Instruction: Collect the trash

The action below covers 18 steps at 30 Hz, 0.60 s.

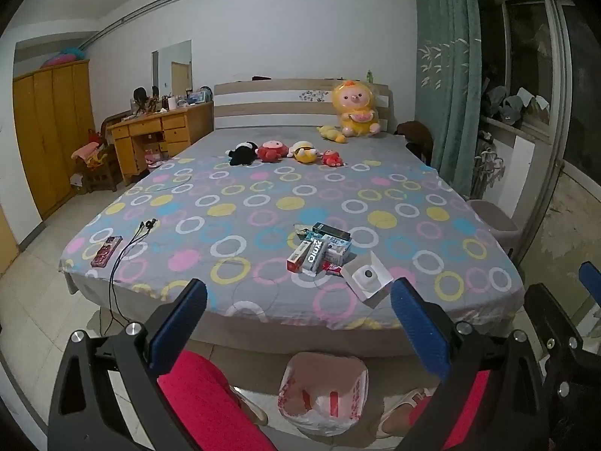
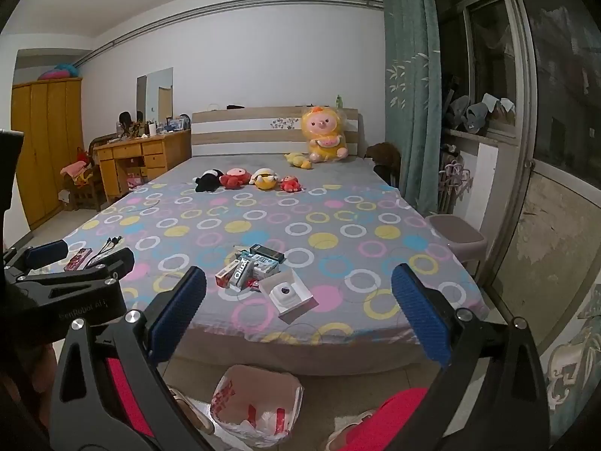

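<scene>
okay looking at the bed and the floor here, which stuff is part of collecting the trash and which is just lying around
For the job:
- pile of empty cartons
- open white box
- bag-lined bin on the floor
- left gripper and right gripper, both open and empty

Just lying about:
- plush toys
- big yellow doll
- earphones
- red patterned case

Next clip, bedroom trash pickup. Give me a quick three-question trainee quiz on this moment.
1. True or false: the left gripper is holding a box.
2. Where is the bin bag? A) on the bed B) on the floor at the foot of the bed C) on the desk
3. What sits open nearest the bed's foot edge?

Key: 1. False; both it and the right gripper are open and empty. 2. B. 3. The white box, beside the pile of cartons.
</scene>
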Each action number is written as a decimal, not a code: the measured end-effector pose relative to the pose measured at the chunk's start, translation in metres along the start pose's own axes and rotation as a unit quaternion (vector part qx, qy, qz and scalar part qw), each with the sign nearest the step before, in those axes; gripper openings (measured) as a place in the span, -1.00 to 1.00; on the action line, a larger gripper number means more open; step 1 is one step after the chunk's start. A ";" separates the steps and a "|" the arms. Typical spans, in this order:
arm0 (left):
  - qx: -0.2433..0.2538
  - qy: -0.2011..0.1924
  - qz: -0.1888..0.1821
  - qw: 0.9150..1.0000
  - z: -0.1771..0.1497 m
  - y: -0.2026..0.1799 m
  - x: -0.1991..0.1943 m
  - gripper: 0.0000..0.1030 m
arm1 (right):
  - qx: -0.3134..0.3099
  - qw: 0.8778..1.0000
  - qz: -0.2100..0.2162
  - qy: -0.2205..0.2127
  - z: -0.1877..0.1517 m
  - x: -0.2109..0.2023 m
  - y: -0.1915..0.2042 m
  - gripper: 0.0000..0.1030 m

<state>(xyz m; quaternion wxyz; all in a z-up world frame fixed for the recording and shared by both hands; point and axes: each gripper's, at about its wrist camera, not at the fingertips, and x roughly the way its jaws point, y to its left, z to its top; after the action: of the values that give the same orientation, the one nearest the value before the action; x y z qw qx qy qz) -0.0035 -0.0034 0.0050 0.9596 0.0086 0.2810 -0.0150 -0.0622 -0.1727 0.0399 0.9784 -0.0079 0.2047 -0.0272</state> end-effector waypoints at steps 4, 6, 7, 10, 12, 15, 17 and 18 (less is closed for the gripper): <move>0.001 -0.002 0.001 1.000 0.001 -0.001 -0.002 0.87 | 0.001 1.000 -0.001 -0.001 0.001 0.003 -0.004 0.88; 0.000 -0.002 0.000 1.000 0.001 -0.001 -0.002 0.87 | 0.001 1.000 -0.001 0.000 0.002 -0.002 -0.006 0.88; 0.000 -0.003 0.002 1.000 0.000 -0.002 -0.003 0.87 | 0.001 1.000 -0.001 0.000 0.002 -0.002 -0.006 0.88; 0.002 -0.003 0.002 1.000 0.002 -0.002 -0.003 0.87 | 0.000 1.000 0.000 -0.001 0.004 -0.002 -0.010 0.88; 0.001 -0.005 0.004 1.000 0.003 -0.001 -0.004 0.87 | -0.001 1.000 -0.001 0.000 0.003 -0.006 -0.005 0.88; 0.001 -0.004 0.004 1.000 0.004 0.000 -0.004 0.87 | -0.002 1.000 0.000 0.002 0.004 -0.003 -0.002 0.88; 0.000 -0.004 0.003 1.000 0.003 0.000 -0.004 0.87 | -0.003 1.000 0.000 0.002 0.004 -0.003 -0.002 0.88; 0.001 -0.004 0.003 1.000 0.002 0.000 -0.004 0.87 | -0.003 1.000 0.001 0.002 0.004 -0.003 -0.002 0.88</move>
<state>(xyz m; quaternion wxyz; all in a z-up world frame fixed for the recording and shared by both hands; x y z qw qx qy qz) -0.0055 -0.0038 0.0089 0.9608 0.0099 0.2766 -0.0124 -0.0629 -0.1746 0.0451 0.9779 -0.0106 0.2070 -0.0261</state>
